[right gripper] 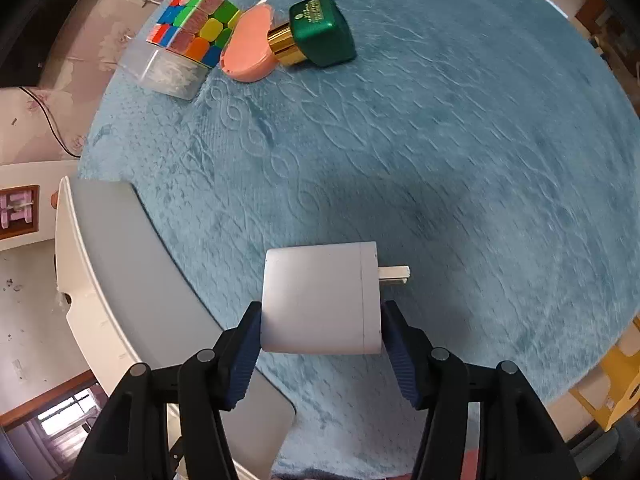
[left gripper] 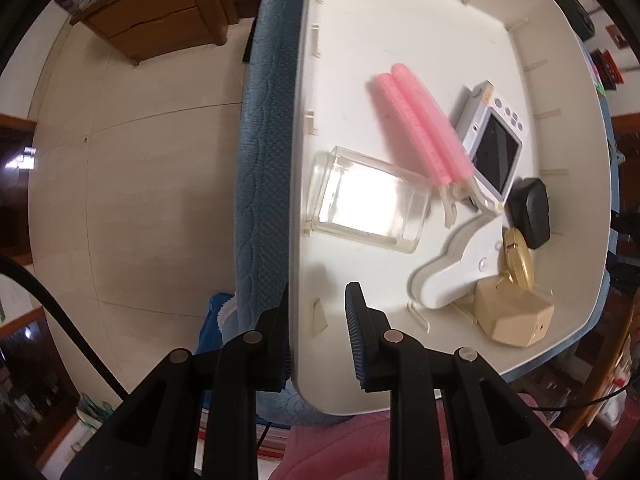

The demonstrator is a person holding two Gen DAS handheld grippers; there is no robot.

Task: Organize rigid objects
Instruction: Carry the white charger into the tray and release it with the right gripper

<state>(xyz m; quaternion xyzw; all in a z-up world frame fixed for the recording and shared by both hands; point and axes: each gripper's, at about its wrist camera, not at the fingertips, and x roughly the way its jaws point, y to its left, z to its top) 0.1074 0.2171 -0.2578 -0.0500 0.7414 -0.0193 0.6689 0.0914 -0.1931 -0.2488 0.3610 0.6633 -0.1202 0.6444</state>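
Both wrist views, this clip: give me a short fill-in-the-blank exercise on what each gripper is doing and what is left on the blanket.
1. The right gripper is shut on a white ____.
2. The left gripper straddles the rim of the white ____.
3. The Rubik's cube sits on a clear ____.
4. The bottle beside the pink case has a ____ cap.

Answers: charger; bin; box; green

Tray's [left gripper: 352,40] far half seemingly free
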